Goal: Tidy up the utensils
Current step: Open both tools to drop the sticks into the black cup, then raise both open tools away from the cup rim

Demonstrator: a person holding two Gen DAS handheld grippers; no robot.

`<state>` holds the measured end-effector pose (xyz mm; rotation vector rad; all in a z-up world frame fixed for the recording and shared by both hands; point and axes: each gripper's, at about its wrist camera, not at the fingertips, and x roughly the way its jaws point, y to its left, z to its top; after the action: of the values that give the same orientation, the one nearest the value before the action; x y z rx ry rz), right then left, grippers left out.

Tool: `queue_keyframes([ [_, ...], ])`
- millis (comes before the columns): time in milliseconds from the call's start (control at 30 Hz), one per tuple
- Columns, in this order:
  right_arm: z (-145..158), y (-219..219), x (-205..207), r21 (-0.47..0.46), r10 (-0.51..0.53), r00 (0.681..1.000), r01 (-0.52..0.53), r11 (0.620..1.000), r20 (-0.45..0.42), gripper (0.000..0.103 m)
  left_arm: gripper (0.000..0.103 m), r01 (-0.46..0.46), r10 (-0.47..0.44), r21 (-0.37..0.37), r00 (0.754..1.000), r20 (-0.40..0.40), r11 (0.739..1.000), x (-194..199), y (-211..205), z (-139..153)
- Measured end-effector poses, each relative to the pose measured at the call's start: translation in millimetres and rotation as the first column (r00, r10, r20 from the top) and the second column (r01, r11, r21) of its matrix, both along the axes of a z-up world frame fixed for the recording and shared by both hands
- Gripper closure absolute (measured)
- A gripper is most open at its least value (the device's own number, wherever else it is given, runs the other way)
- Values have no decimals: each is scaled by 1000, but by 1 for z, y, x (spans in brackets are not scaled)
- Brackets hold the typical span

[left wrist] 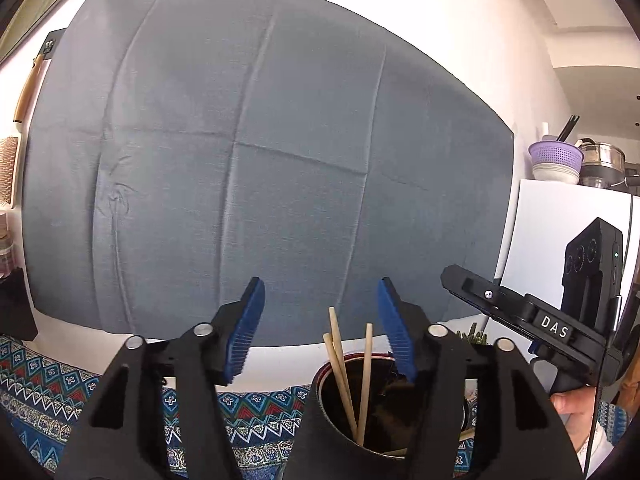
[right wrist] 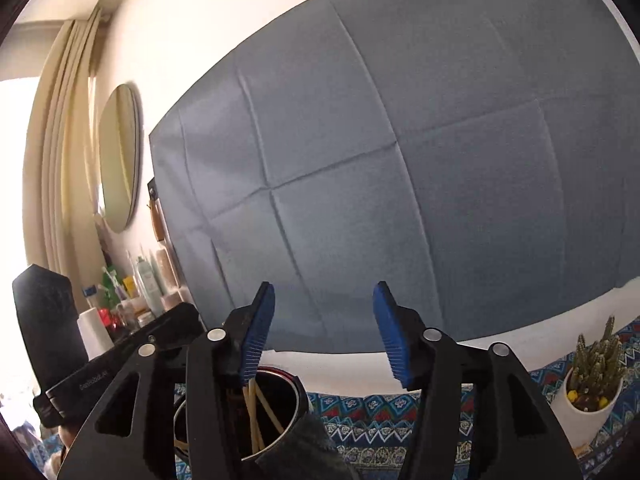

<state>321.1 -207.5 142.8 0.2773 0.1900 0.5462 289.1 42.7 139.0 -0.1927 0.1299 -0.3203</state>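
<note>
A dark round utensil holder (left wrist: 340, 420) stands on the patterned cloth with several wooden chopsticks (left wrist: 340, 364) leaning in it. In the left wrist view it sits low, just under my right finger. My left gripper (left wrist: 322, 328) is open and empty, raised above the holder. The right wrist view shows the same holder (right wrist: 296, 404) and chopsticks (right wrist: 264, 412) under my left finger. My right gripper (right wrist: 324, 332) is open and empty, also above it. The right gripper's body (left wrist: 536, 320) shows at the left view's right edge.
A blue-grey cloth (left wrist: 260, 152) hangs on the wall behind. The patterned tablecloth (left wrist: 248, 416) covers the table. A potted cactus (right wrist: 592, 380) stands at the right. Bottles and a paper roll (right wrist: 132, 296) crowd the left. A white fridge (left wrist: 568, 224) carries bowls and pots.
</note>
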Motion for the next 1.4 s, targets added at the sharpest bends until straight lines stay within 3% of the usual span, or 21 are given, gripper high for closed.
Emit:
queue_keyframes([
  [67, 1, -2, 0, -8, -10, 1000, 10, 1000, -1, 41, 28, -11, 11, -3, 1000, -6, 1000, 1, 2, 1],
  [100, 1, -1, 0, -16, -17, 1000, 17, 1000, -1, 33, 19, -17, 17, 3, 1000, -12, 1000, 1, 3, 1],
  [167, 3, 0, 0, -43, -44, 999, 43, 998, -2, 16, 13, -34, 35, 21, 999, -18, 999, 2, 2, 1],
  [267, 5, 4, -2, -86, -79, 997, 79, 993, 11, 14, 5, -42, 43, 51, 999, -17, 998, 2, 0, 1],
  [333, 6, 5, -4, -107, -98, 995, 99, 989, 22, 10, 5, -42, 43, 63, 999, -19, 997, 1, -2, 2],
  [567, 10, 4, -5, -124, -116, 993, 118, 985, 28, 8, 5, -51, 54, 118, 998, -15, 992, -2, -10, 4],
  [733, 15, 4, -5, -131, -128, 992, 129, 983, 15, 8, 5, -96, 108, 185, 992, -57, 978, 3, -18, 6],
  [933, 31, -3, -19, -77, -110, 994, 111, 991, 14, 8, 5, -109, 127, 168, 986, -104, 980, -1, -19, 13],
  [1167, 54, -3, -51, -148, -122, 991, 129, 980, 54, 8, 5, -126, 152, 180, 978, -141, 976, -26, -17, 30],
  [1400, 69, -3, -90, -191, -120, 992, 124, 974, 34, 8, 5, -138, 164, 155, 971, -172, 978, -64, -14, 47],
])
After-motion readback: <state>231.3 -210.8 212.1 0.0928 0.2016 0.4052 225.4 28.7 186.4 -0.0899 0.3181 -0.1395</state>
